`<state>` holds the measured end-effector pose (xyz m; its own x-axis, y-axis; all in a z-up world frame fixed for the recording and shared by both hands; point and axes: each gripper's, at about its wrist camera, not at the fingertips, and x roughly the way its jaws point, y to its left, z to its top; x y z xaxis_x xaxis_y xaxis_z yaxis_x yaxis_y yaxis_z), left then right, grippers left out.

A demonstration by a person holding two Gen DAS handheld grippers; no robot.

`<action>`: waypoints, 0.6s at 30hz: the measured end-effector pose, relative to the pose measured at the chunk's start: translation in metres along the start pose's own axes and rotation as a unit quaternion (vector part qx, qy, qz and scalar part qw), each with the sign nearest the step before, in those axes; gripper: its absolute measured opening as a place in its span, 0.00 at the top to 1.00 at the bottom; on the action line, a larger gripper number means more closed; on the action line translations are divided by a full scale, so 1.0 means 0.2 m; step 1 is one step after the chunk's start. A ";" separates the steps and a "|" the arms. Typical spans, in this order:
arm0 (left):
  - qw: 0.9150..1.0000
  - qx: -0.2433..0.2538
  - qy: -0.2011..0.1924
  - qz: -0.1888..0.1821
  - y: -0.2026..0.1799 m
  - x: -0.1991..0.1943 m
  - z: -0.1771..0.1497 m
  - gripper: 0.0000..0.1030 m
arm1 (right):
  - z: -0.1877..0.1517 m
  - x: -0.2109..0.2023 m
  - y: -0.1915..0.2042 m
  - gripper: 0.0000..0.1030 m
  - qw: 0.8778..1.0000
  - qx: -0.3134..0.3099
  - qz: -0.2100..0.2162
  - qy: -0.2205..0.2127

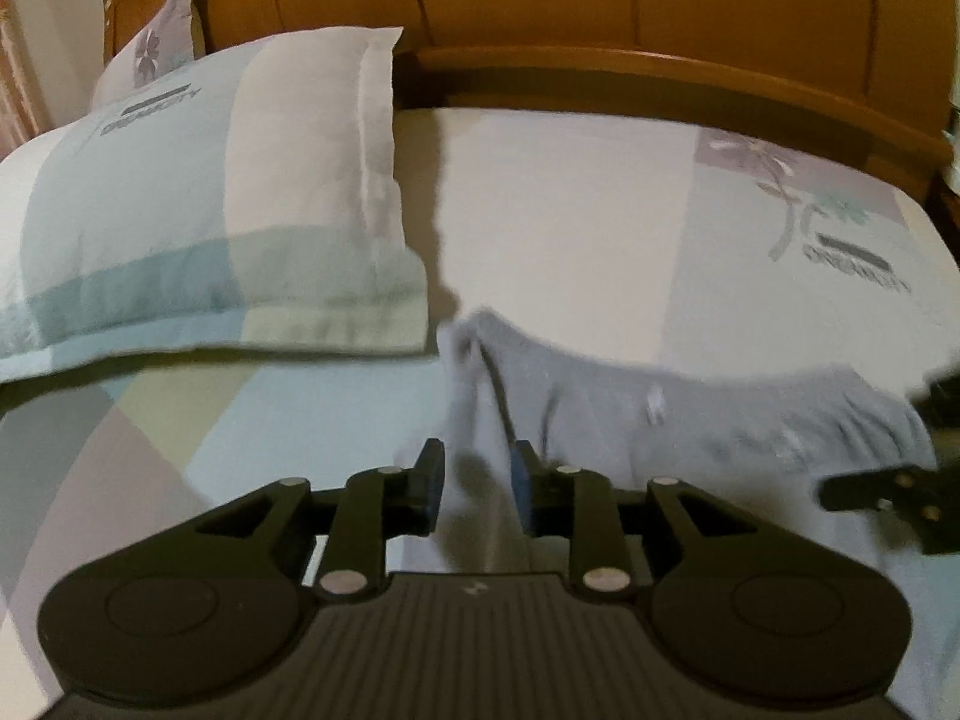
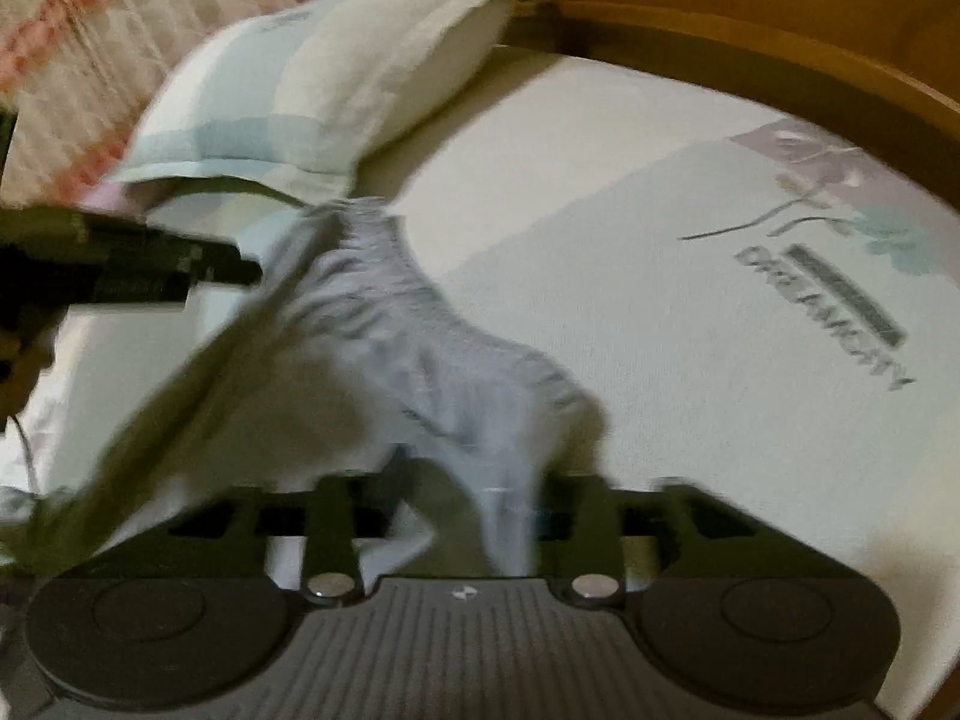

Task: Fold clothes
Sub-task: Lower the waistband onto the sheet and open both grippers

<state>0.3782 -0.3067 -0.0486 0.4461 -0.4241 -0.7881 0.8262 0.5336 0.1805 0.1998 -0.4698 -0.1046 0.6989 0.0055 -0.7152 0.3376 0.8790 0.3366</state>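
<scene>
The grey garment (image 1: 690, 420) lies rumpled on the bed (image 1: 570, 210), lower centre of both views, below the pillow (image 1: 210, 210). Left claw (image 1: 477, 489): fingers apart, pale fabric between them, not clamped. Right claw (image 2: 474, 516): fingers apart; cloth and blur hide the fingertips.
</scene>
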 end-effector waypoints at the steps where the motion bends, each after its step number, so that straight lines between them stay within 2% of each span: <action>1: 1.000 0.004 0.001 0.000 -0.01 -0.05 -0.03 0.74 | 0.00 0.01 0.01 0.29 1.000 -0.005 0.010 0.001; 3: 1.000 0.010 0.001 0.003 -0.02 -0.16 -0.10 0.70 | -0.01 0.01 0.06 0.25 1.000 -0.024 0.001 0.000; 6: 1.000 0.005 0.001 0.005 -0.01 -0.33 -0.23 0.64 | -0.02 -0.01 0.10 0.25 0.999 -0.040 -0.019 0.008; 11: 0.999 -0.042 0.008 0.020 0.06 -0.57 -0.46 0.62 | -0.05 -0.16 0.13 0.24 0.998 -0.036 -0.042 0.013; 14: 0.996 -0.079 0.010 0.034 0.10 -0.69 -0.62 0.61 | -0.10 -0.28 0.17 0.23 0.998 -0.043 -0.037 0.005; 18: 0.990 -0.134 0.013 0.051 0.14 -0.83 -0.83 0.59 | -0.15 -0.41 0.29 0.22 0.998 -0.058 -0.003 -0.008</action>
<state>0.2705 -0.0997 -0.0107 0.5108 -0.3417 -0.7888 0.6555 0.7485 0.1002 0.1430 -0.4041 -0.0440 0.7066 -0.0068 -0.7076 0.2668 0.9287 0.2576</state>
